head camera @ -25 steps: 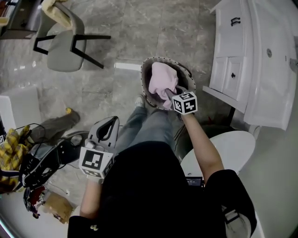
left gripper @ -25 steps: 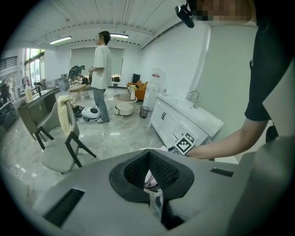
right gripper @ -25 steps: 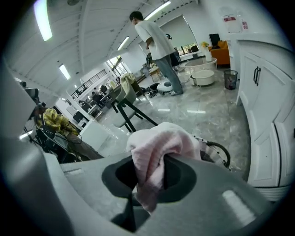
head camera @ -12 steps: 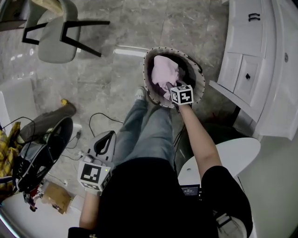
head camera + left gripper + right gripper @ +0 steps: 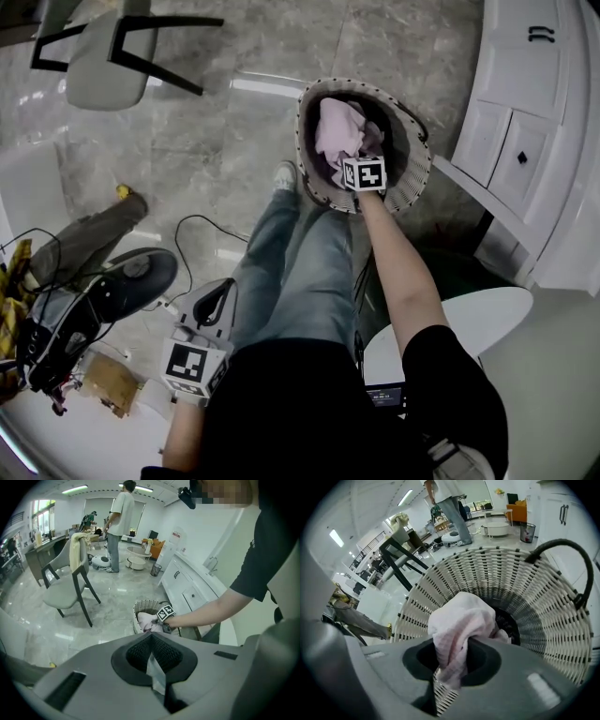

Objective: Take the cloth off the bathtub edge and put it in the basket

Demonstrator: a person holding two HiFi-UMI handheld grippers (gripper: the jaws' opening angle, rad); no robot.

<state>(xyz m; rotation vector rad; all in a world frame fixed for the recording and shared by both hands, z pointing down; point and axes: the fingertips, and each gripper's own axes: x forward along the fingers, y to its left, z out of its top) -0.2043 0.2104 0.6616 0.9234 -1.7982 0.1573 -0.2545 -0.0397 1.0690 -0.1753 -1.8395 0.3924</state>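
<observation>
Inside the wicker basket, the pink cloth is pinched by the right gripper, whose jaws have just been loosening. The left gripper is clenched empty. A white cabinet is seen beside the basket.

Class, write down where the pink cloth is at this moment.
In the head view, upper centre-right: the pink cloth hangs inside the wicker basket, beside the white cabinet, pinched by the right gripper, whose jaws have just been easing open.

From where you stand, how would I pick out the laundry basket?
Find the white bathroom cabinet with drawers. On the grey marble floor beside it stands the round white woven basket. It alone has a crumpled pink cloth in it.
</observation>
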